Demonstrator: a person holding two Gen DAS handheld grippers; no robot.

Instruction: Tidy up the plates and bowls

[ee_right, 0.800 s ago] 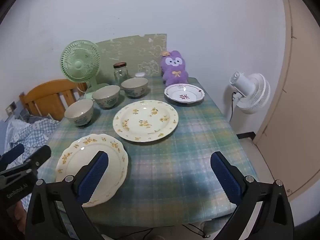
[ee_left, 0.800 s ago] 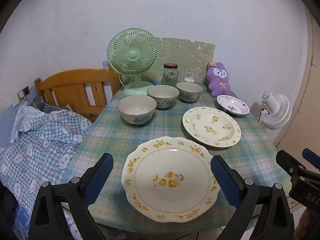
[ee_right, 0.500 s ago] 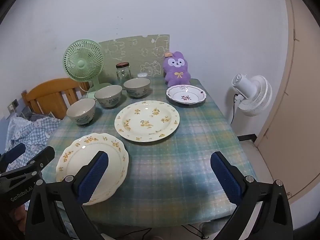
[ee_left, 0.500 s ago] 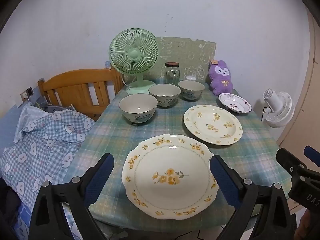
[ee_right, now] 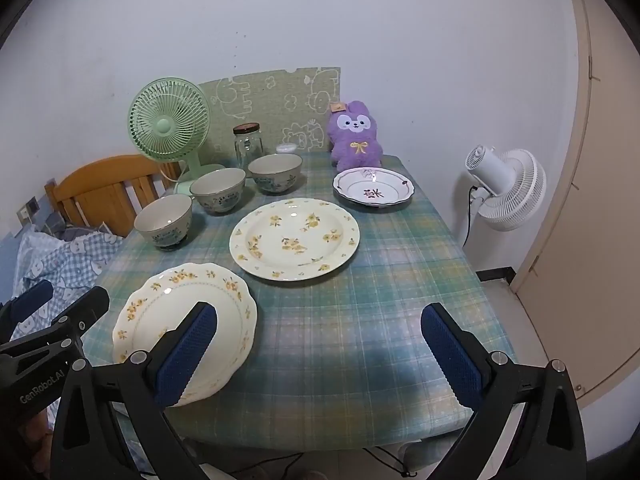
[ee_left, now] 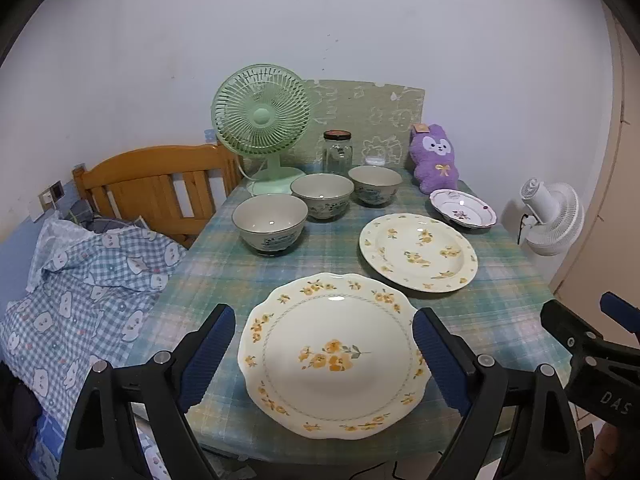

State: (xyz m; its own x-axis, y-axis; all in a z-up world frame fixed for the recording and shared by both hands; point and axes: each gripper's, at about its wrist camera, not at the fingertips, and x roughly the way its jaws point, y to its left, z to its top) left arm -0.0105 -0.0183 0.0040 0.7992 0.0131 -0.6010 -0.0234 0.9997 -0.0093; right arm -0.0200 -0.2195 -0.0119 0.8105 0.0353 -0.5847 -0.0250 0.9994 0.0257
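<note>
We hold the left gripper (ee_left: 320, 354) wide open, its jaws flanking the scalloped plate (ee_left: 334, 354) at the tabletop's (ee_right: 360, 320) six o'clock edge, seemingly not touching. The right gripper (ee_right: 320, 354) gapes empty. Three bowls (ee_left: 270, 222) line ten o'clock.

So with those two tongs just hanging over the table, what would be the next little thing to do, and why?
Probably lower the left tongs toward the scalloped plate. Both tongs are open and empty, and that plate lies nearest, framed between the left fingers at the table's front edge. The round flowered plate lies just behind it, so the two could be stacked. The right tongs face only bare tablecloth.
</note>
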